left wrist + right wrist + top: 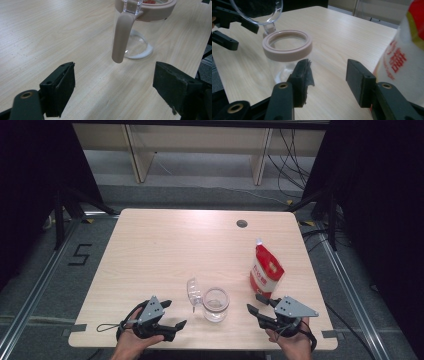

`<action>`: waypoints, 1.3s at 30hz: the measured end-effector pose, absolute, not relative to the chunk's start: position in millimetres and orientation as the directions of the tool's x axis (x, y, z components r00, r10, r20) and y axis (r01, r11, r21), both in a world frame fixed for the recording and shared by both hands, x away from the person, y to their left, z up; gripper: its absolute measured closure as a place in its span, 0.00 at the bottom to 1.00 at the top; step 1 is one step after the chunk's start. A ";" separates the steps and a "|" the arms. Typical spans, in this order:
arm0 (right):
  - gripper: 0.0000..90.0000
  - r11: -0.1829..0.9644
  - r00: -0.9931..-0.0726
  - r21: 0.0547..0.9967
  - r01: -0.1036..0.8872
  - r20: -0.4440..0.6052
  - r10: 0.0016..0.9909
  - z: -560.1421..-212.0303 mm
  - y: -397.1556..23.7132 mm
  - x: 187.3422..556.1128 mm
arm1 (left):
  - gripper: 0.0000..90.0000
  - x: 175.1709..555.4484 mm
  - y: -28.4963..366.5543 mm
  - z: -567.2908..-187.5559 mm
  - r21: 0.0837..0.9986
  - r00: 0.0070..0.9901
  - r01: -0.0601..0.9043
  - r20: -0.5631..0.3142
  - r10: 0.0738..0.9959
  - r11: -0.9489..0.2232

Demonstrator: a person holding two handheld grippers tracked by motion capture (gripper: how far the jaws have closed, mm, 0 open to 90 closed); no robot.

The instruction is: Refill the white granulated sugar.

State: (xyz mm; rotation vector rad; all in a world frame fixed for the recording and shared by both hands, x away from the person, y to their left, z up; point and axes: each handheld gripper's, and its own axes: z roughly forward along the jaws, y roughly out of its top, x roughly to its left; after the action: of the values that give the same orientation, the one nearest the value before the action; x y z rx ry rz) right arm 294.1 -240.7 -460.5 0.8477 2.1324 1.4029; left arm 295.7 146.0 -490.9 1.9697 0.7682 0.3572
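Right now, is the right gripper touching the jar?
Apart. The right gripper view shows the right gripper open with bare table between its jaws, the jar standing beyond them.

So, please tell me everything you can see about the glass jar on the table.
The jar looks like clear glass with a pinkish-beige ring around its mouth. Its clear hinged lid is flipped open to the left, and a beige latch hangs down its side. It stands upright near the table's front edge, between the two grippers, which do not touch it. It appears almost empty.
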 end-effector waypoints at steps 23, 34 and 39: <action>0.36 0.203 -0.520 0.919 0.339 0.003 0.854 -471.3 -285.6 294.8 | 0.20 293.8 145.5 -491.0 0.860 0.767 0.366 -0.063 0.638 -0.355; 0.34 0.211 -0.511 0.920 0.330 -0.014 0.860 -481.4 -278.0 315.6 | 0.19 293.4 145.8 -490.7 0.860 0.767 0.372 -0.073 0.638 -0.348; 0.34 0.204 -0.501 0.927 0.316 -0.020 0.865 -485.6 -275.9 327.7 | 0.19 292.3 144.6 -491.2 0.859 0.765 0.377 -0.078 0.639 -0.347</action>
State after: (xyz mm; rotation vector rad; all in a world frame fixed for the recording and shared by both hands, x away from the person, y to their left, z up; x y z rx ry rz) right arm 327.7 -275.9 -485.6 1.0950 1.9276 1.2825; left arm 292.3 144.6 -491.2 1.9763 0.7666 0.3350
